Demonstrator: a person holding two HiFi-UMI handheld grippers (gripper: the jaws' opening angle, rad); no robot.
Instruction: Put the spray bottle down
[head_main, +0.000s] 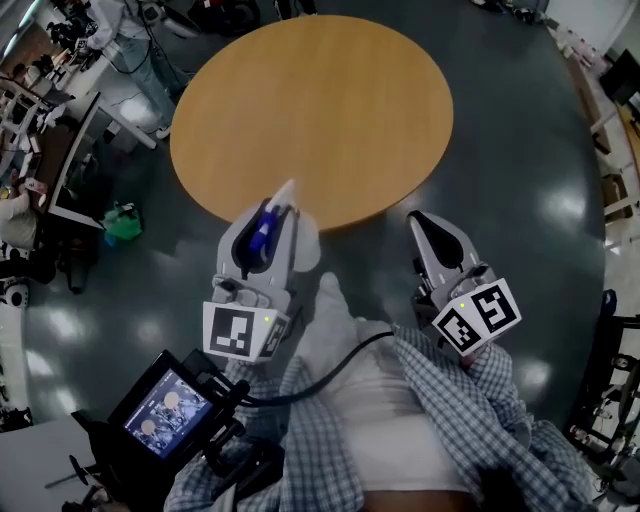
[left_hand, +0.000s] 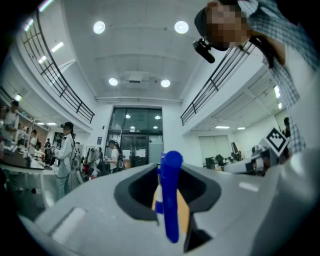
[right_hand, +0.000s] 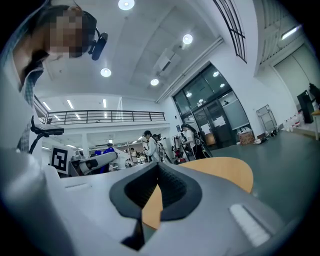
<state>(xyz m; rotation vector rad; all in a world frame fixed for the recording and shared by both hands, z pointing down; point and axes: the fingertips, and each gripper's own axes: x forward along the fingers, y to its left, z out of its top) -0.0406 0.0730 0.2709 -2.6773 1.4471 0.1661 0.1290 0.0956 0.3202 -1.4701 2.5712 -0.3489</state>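
Plainly, on the left, the left gripper (head_main: 275, 212) had its fingers clamped on the spray bottle (head_main: 263, 236). They pinched a slim blue part of it, and a pale tip poked out toward the near rim of the round wooden worktop (head_main: 310, 100). The bottle was held in the air and rested on nothing.

Most of that gripper seemed to hang over the dark floor (head_main: 520, 170) rather than the wood. Letting go there would likely have dropped the bottle past the edge. The grip on so narrow a part also looked like one the bottle could swing or slip in, and a tilted set-down close to the rim might have tipped it over.

To the right, the right gripper (head_main: 420, 222) had its fingers together with nothing between them.

No brand or label could be read on the bottle. The only print was the black-and-white square markers on each gripper's cube (head_main: 243, 330), which carried no words.
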